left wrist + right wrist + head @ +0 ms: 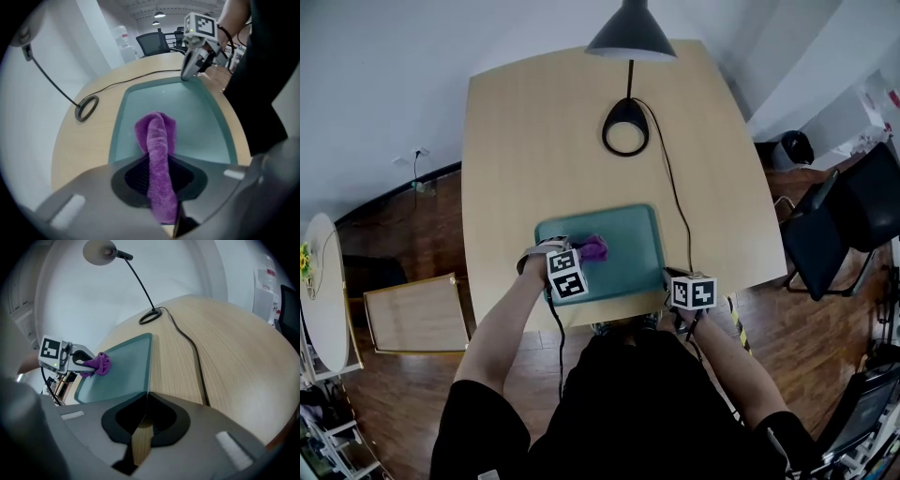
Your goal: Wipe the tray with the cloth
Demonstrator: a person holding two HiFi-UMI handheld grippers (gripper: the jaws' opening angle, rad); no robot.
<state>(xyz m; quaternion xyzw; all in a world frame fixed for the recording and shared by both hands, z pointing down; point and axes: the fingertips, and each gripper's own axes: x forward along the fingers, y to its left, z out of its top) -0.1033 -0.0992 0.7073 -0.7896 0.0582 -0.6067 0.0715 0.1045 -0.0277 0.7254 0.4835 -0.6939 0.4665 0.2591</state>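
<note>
With its jaws clamped on the purple cloth [157, 133], the left gripper [158, 161] rests it on the near left of the green tray [197, 108], the right gripper [146, 397], jaws together, touches the near right corner, so wiping seems under way and next calls for sweeping right and far.

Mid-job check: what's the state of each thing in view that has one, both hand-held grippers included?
cloth: bunched, clamped at one end, free end down on the tray.
left hand-held gripper: shut on the cloth.
right hand-held gripper: jaws together, tips at the tray's rim.
tray: flat on the table, holding only the cloth.
lamp: upright, looks unlit.
</note>
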